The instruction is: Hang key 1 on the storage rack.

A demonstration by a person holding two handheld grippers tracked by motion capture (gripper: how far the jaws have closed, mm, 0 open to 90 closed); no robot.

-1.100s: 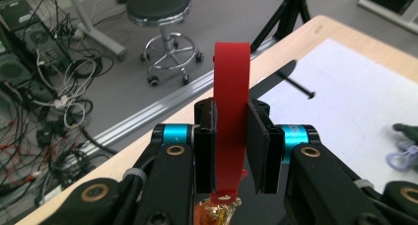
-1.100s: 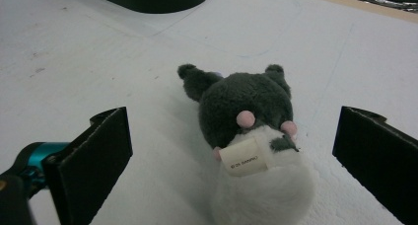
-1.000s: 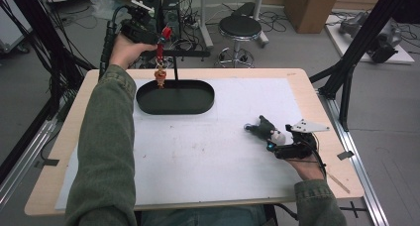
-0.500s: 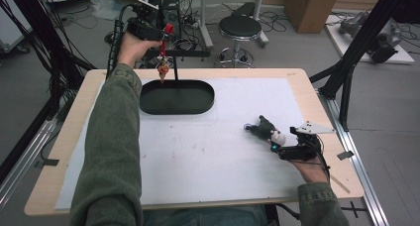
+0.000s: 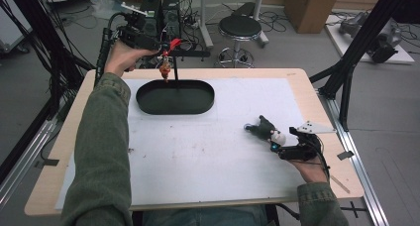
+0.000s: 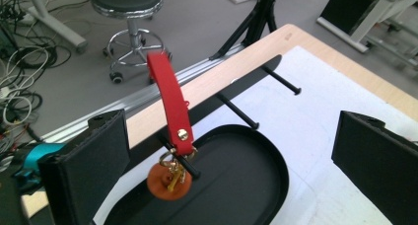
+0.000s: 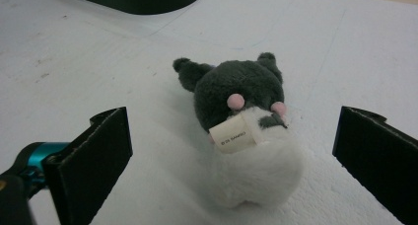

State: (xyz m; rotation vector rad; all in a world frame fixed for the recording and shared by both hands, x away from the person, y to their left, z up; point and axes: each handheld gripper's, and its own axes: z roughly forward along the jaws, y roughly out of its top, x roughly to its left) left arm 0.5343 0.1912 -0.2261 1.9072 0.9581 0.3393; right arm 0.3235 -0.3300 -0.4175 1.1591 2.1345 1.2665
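**Red strap keyring hung on the rack peg; left tongs open around it**

The red strap keyring (image 6: 170, 111) hangs on the nearest peg of the black rack (image 6: 236, 111) that rises from the far rim of the black oval tray (image 5: 175, 97). Its long axis runs upright above the tray, the strap looped over the peg, with the brass clasp and an orange disc (image 6: 167, 181) dangling below, just over the tray floor. The left tongs (image 6: 231, 161) have just been opening and now stand wide, one jaw on each side of the strap, touching neither strap nor peg; the keyring lies straight ahead between them. The left hand is by far the nearer to it.

The right tongs (image 7: 231, 161) sit well apart from the tray, toward the near right of the bench (image 5: 317, 87), also wide, with a grey-and-white plush toy (image 7: 246, 136) lying between the jaws, untouched by them.

Whether the strap's loop fully encloses the peg is hard to make out; the orange disc hides the peg's tip and part of the clasp.
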